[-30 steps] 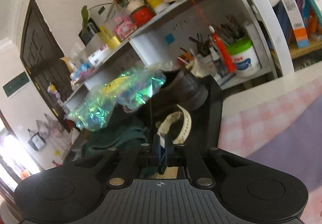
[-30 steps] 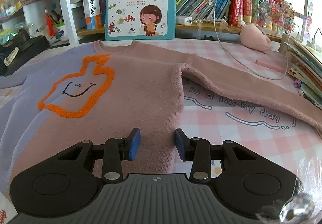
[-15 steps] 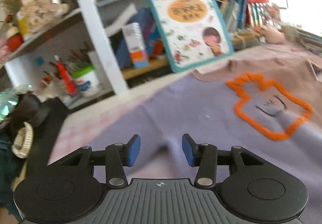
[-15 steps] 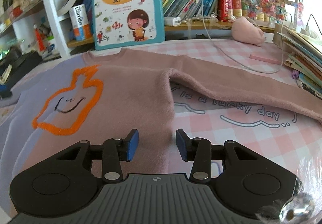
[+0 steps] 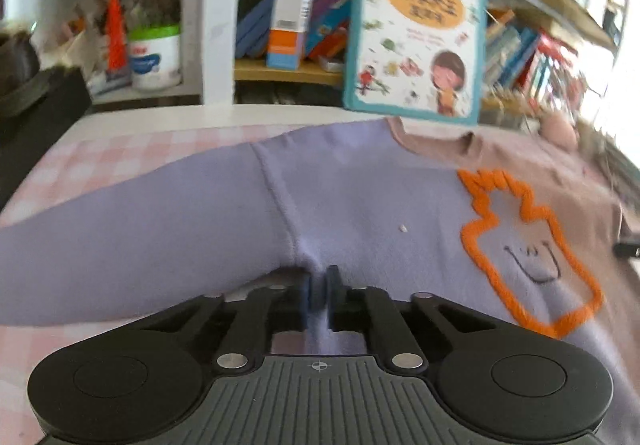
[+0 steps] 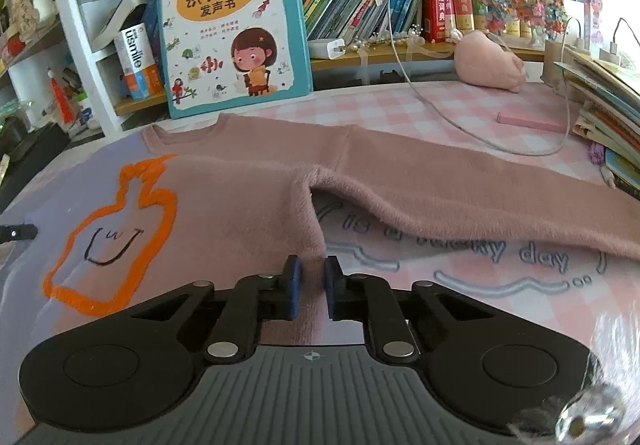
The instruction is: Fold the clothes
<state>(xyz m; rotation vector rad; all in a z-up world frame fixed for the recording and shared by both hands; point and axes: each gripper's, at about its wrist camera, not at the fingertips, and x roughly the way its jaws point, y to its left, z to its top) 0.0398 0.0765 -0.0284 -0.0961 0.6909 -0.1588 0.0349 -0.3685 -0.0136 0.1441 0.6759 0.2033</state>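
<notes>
since a second ago the left wrist view has swung from the cluttered side shelves onto the sweater (image 5: 360, 205), and both grippers, which stood apart half a second ago, have drawn in on fabric.

filling the lower and middle part of both views, the sweater lies flat on the pink checked tablecloth (image 6: 460, 113), lilac on one half and dusty pink on the other, with an orange outlined figure (image 6: 116, 233) bearing a small smiling face near the middle of the chest. in the right wrist view its pink sleeve (image 6: 480, 205) runs out toward the right edge of the frame; in the left wrist view the lilac sleeve (image 5: 120, 237) runs off to the left edge.

behind the sweater, at the top of both frames, the bookshelf (image 6: 400, 57) holds rows of books, and a large teal children's book (image 6: 232, 25) leans against it, just past the neckline.

at the bottom centre of the left wrist view, the left gripper (image 5: 319, 287) is clamped on a pinch of lilac fabric at the underarm seam, the cloth bunched between its blue pads.

at the bottom centre of the right wrist view, the right gripper (image 6: 311, 277) is closing, its jaws nearly together with the pink side edge of the sweater below the armpit between them.
</notes>
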